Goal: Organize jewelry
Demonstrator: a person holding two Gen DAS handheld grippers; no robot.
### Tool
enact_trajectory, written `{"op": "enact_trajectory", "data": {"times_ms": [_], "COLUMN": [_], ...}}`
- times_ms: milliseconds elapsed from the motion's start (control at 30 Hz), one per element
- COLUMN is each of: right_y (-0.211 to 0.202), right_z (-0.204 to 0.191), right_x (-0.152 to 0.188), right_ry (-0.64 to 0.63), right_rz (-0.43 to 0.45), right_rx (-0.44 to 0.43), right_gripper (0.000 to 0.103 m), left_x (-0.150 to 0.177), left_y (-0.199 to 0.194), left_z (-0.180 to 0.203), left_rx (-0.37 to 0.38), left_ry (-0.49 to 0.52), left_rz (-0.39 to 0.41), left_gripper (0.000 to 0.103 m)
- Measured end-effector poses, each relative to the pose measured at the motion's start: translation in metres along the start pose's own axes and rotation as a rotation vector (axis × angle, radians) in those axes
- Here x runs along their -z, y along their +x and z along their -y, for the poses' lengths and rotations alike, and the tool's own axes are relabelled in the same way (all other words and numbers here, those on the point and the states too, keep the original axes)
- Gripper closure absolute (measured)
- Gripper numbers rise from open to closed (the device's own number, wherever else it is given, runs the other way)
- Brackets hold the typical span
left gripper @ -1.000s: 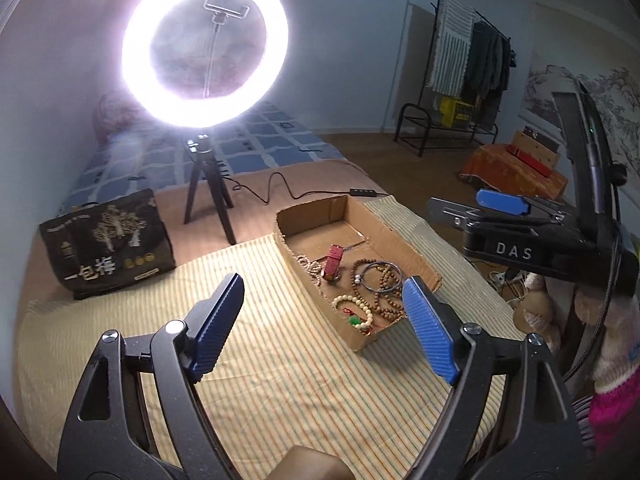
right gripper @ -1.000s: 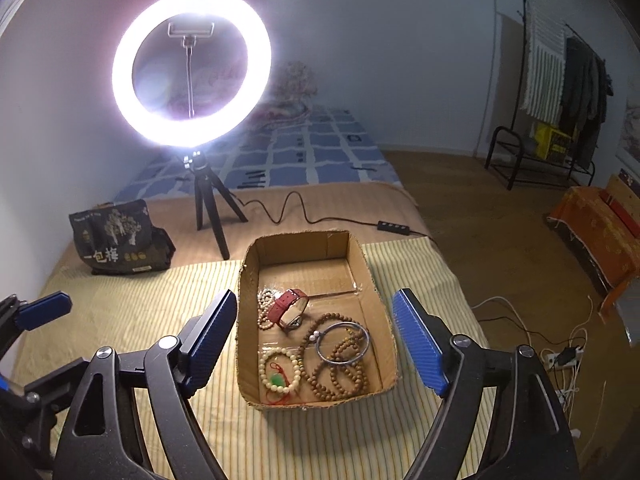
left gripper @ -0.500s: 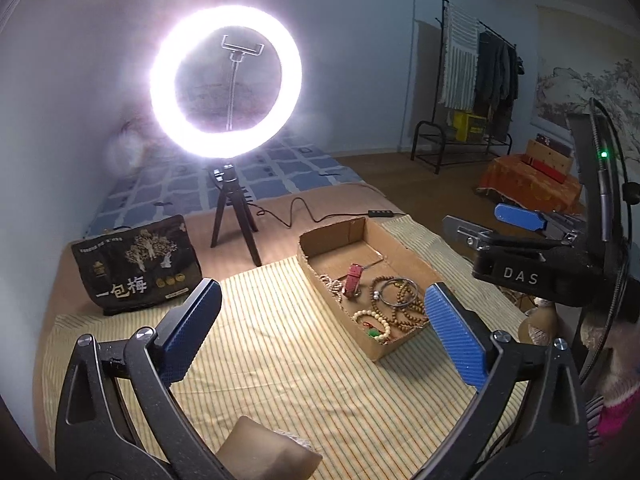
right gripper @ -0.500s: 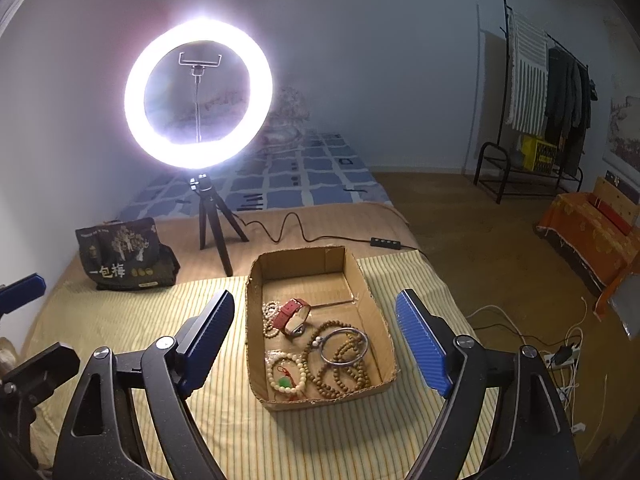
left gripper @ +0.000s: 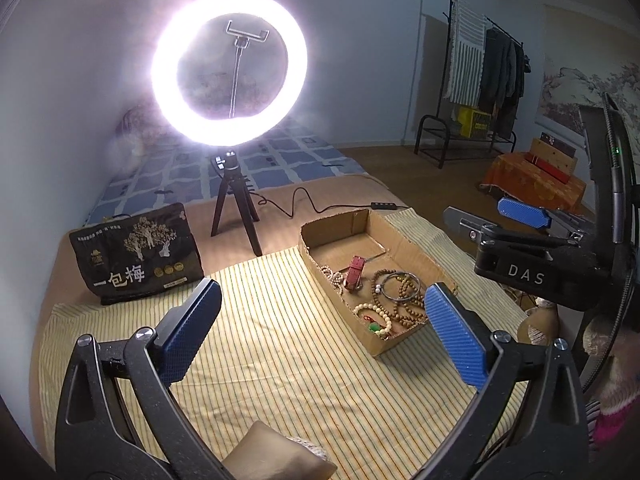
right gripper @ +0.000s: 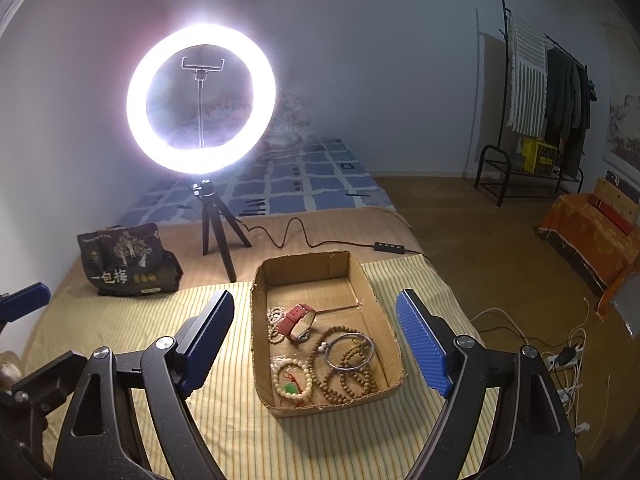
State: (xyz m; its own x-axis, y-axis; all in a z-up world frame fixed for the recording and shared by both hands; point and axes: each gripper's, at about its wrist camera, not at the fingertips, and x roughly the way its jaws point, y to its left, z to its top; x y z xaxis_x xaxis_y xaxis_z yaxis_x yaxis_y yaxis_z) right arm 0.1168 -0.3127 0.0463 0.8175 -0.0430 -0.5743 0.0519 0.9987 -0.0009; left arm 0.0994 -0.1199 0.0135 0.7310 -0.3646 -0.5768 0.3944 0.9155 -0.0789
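Two grippers hover over a striped yellow cloth [right gripper: 120,320], both spread wide and grasping nothing: the left gripper [left gripper: 324,332] beside the cardboard tray [right gripper: 382,312], the right gripper [right gripper: 316,340] straddling it from above. Inside the tray lie a red watch [right gripper: 298,318], a silver bangle [right gripper: 351,352], brown bead strands [right gripper: 352,384] and a pale bead bracelet [right gripper: 292,378]. Behind stand a lit ring light [right gripper: 201,98] and a black bag [right gripper: 124,260]

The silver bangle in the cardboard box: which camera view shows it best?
The right wrist view. There the silver bangle lies near the picture's middle, seen from above as a full ring on the brown beads. In the left wrist view it is smaller, flatter and off to the side in the cardboard box.
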Motion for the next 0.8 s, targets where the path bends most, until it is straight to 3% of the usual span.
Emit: {"op": "enact_trajectory", "data": {"times_ms": [800], "right_y": [0.001], "right_z": [0.0011], "right_x": [-0.0005], "right_ry": [0.001], "right_rz": [-0.005], "right_rx": [0.0], "right_gripper": [0.02], "left_x": [0.0003], "left_y": [0.002], "left_z": [0.0016], "left_rx": [0.0], "left_ry": [-0.002], "left_rz": [-0.01], "left_gripper": [0.0]}}
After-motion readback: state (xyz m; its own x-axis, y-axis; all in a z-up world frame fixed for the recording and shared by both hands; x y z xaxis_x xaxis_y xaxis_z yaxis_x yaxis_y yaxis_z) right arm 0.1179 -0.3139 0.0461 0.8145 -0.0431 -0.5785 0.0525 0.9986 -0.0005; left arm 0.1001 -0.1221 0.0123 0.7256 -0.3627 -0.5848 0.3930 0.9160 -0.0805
